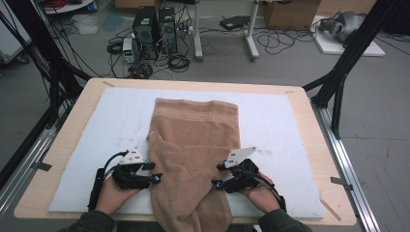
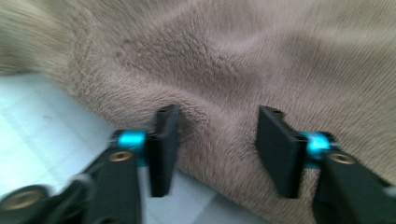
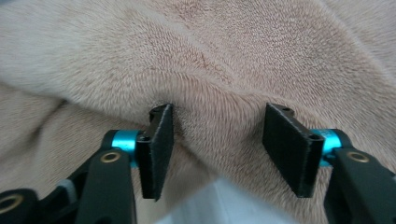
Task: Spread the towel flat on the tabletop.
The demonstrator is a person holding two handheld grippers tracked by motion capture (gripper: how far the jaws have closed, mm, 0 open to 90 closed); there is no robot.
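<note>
A tan towel (image 1: 193,140), folded lengthwise, lies down the middle of the white mat (image 1: 275,125), and its near end hangs over the table's front edge. My left gripper (image 1: 157,172) is at the towel's left edge, pointing right. In the left gripper view its jaws (image 2: 217,140) stand apart with the towel's (image 2: 224,70) fuzzy edge in the gap, and the pads do not press on it. My right gripper (image 1: 216,176) is at the right edge, pointing left. Its jaws (image 3: 217,140) are also apart around a ridge of towel (image 3: 210,60), without squeezing it.
The mat covers most of a wooden table (image 1: 312,130). Black frame struts (image 1: 348,58) rise at the back corners. Computer towers (image 1: 154,31), cables and a desk leg (image 1: 251,34) stand on the floor behind. Bare mat lies left and right of the towel.
</note>
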